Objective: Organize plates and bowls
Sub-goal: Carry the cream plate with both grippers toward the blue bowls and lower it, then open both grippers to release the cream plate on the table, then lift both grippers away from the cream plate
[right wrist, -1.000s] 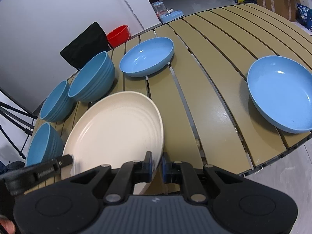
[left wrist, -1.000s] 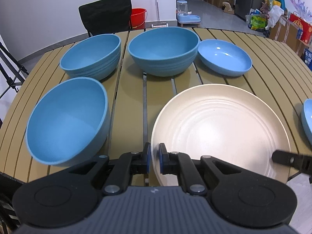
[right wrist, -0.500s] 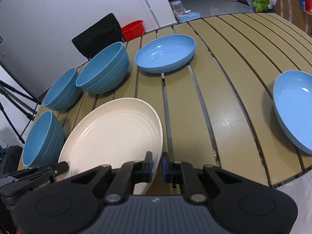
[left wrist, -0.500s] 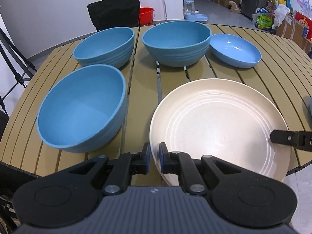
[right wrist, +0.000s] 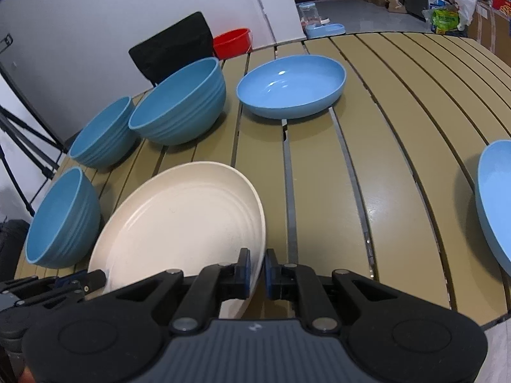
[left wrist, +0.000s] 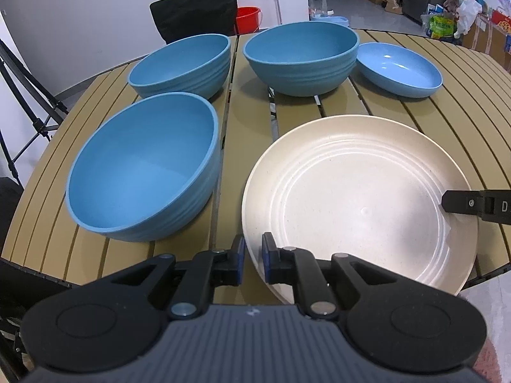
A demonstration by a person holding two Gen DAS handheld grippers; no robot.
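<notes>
The cream plate [left wrist: 361,198] is held at two points. The left hand-held gripper [left wrist: 254,260] is closed on the near-left rim, one pad above and one below. The right hand-held gripper [right wrist: 257,269] is closed on the opposite rim; in the left wrist view its finger reaches in from the right edge. The plate lies directly ahead of both, between them, at the near edge of the slatted surface [right wrist: 399,146]; whether it sits flat or is slightly lifted cannot be told. Being round, it has no long axis. Neither hand is nearer; both are already at the rim.

Surroundings: a blue bowl [left wrist: 143,172] just left of the plate, close but apart. Two more blue bowls [left wrist: 182,63] [left wrist: 301,56] stand behind. A shallow blue dish [right wrist: 292,86] lies beyond the plate. A second blue dish [right wrist: 496,204] lies well apart to the right.

Judgement: the nearest bowl blocks any leftward travel; the way toward the dishes is open slats.
</notes>
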